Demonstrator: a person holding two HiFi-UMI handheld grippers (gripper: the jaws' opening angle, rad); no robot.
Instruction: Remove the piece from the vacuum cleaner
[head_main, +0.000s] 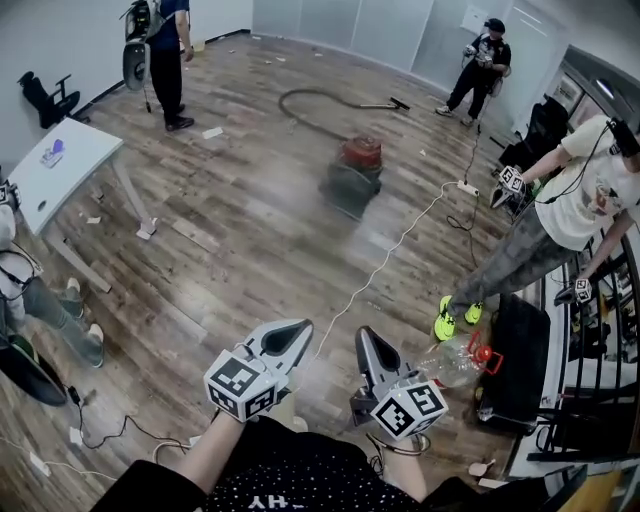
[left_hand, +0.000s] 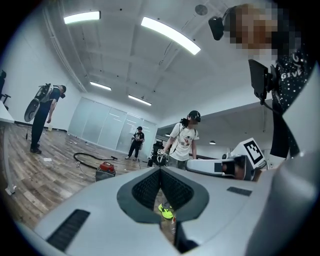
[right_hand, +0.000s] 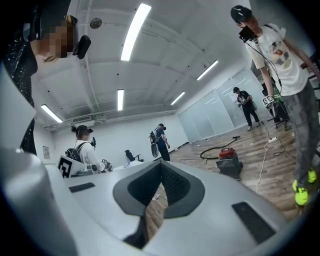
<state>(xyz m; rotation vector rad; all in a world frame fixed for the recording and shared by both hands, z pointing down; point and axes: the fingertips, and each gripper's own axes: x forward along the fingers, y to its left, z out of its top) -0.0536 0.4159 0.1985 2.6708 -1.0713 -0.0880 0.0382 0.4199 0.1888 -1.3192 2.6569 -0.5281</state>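
The vacuum cleaner (head_main: 354, 172), a grey body with a red top, stands on the wooden floor well ahead of me; its black hose (head_main: 318, 98) curls away behind it. It also shows small in the left gripper view as the vacuum cleaner (left_hand: 105, 170) and in the right gripper view as the vacuum cleaner (right_hand: 228, 161). My left gripper (head_main: 298, 336) and right gripper (head_main: 366, 342) are held close to my body, both shut with nothing between the jaws, far from the vacuum.
A white power cable (head_main: 390, 255) runs across the floor from a socket strip (head_main: 467, 187). A person in yellow shoes (head_main: 548, 215) stands at the right beside a black case (head_main: 521, 362). A clear water bottle (head_main: 455, 362) lies near my right gripper. A white table (head_main: 58, 170) stands left.
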